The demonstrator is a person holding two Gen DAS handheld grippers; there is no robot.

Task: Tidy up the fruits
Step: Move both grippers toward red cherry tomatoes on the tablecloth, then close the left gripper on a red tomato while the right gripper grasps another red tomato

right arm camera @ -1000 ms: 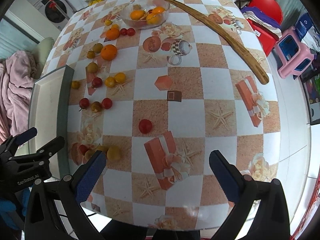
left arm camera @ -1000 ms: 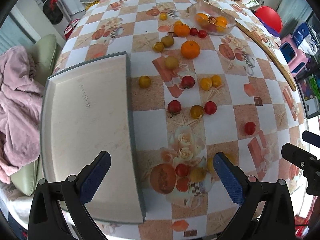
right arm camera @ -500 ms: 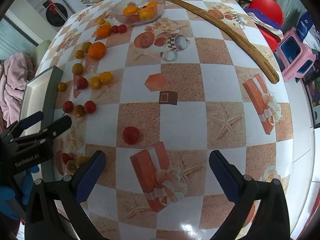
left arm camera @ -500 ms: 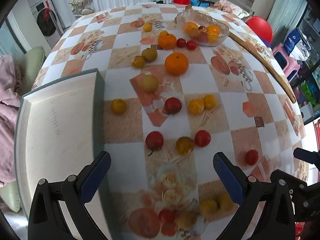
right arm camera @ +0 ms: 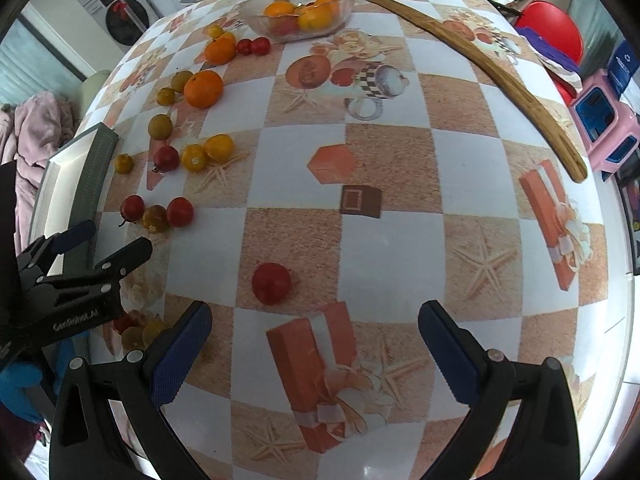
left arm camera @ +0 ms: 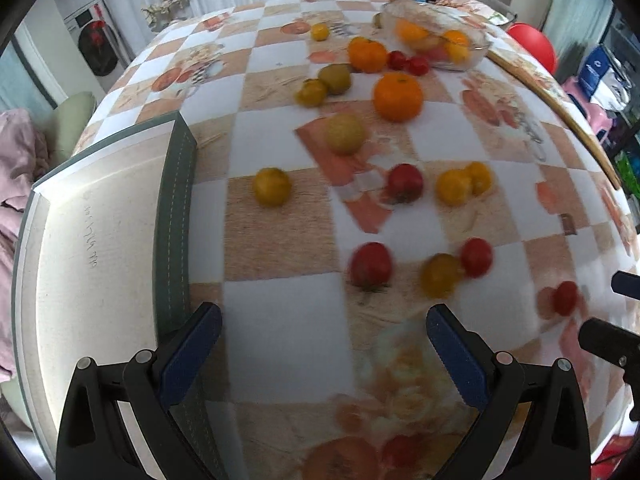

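Note:
Several red, yellow and orange fruits lie loose on the checkered tablecloth. In the left wrist view a red tomato (left arm camera: 371, 266) sits just beyond my open left gripper (left arm camera: 324, 340), with a yellow fruit (left arm camera: 440, 275) and another red one (left arm camera: 476, 257) beside it. An empty white tray (left arm camera: 92, 240) lies to the left. A glass bowl (right arm camera: 298, 10) with oranges stands at the far side. My right gripper (right arm camera: 314, 338) is open, with a lone red tomato (right arm camera: 271, 283) just ahead of it. The left gripper (right arm camera: 104, 240) shows at the left of the right wrist view.
A long wooden stick (right arm camera: 476, 64) lies diagonally along the table's right side. A big orange (left arm camera: 398, 96) and a second orange (left arm camera: 367, 54) sit near the bowl. A pink stool (right arm camera: 600, 120) and a red chair (right arm camera: 554, 28) stand beyond the right edge.
Both grippers have moved forward over the table, so the fruits look nearer. The left view has swung lower and further from the tray. Both grippers stay open.

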